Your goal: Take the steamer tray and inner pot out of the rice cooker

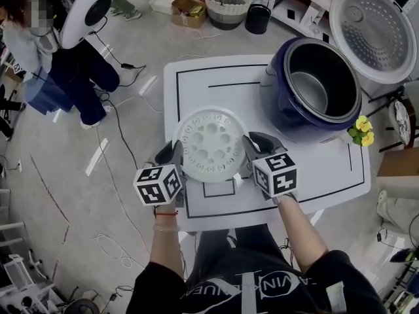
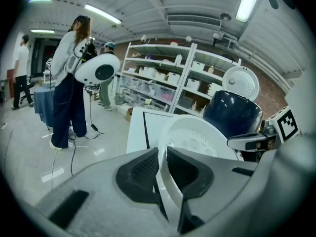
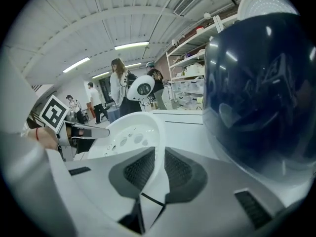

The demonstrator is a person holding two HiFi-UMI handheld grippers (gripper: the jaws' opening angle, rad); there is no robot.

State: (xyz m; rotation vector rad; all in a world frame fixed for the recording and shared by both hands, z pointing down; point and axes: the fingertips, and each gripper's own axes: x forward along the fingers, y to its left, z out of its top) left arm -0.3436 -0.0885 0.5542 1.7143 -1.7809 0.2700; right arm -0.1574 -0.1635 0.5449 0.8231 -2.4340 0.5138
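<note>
The white perforated steamer tray [image 1: 211, 142] hangs level just above the front of the white table [image 1: 196, 84]. My left gripper [image 1: 175, 150] is shut on its left rim and my right gripper [image 1: 252, 142] is shut on its right rim. The left gripper view has the tray's rim [image 2: 197, 137] pinched between the left gripper's [image 2: 163, 157] black pads. The right gripper view shows the rim [image 3: 131, 132] between the right gripper's [image 3: 159, 162] pads. Behind and to the right stands the dark blue rice cooker [image 1: 288, 103]. Its lid [image 1: 373, 25] is open and the metal inner pot [image 1: 321, 77] sits inside.
Yellow flowers [image 1: 361, 131] lie at the table's right edge beside the cooker. A person [image 1: 39, 51] stands on the floor far left next to a round white device [image 1: 88, 12]. Cables trail over the floor left of the table. Baskets and shelving line the back.
</note>
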